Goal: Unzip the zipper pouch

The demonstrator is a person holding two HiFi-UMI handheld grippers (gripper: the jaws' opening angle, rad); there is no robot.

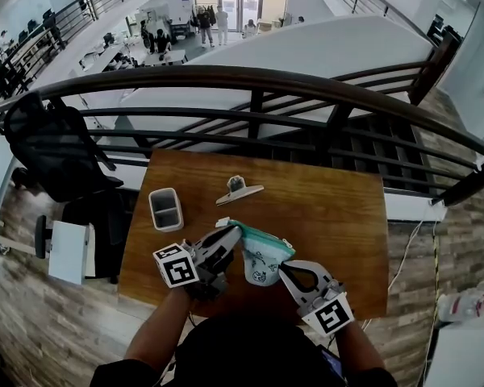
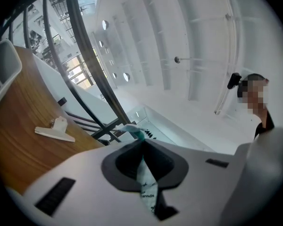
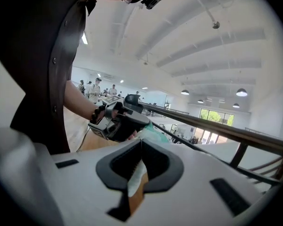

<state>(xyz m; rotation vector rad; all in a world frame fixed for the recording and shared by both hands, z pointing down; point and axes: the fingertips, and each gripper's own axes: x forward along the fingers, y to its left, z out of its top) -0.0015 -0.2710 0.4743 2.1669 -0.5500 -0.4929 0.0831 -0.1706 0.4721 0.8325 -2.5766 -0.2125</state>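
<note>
Teal-topped white fabric pouch [image 1: 262, 258] is hanging limp and crumpled just above the smooth wooden table [image 1: 331, 208], near its front edge. Left gripper [image 1: 232, 234] is clamping tight on the teal top end, while right gripper [image 1: 284, 272] is pinching the lower side; the zipper pull is proving too small to make out

On your wooden tabletop [image 1: 339, 216], a white clip [image 1: 240, 190] lies toward the far edge, about midway along it. A small open-topped rectangular container [image 1: 166, 209] stands near the left edge, apart from the clip. A dark railing [image 1: 306, 87] runs beyond the far edge, and a black chair [image 1: 52, 147] sits off the far left corner.
</note>
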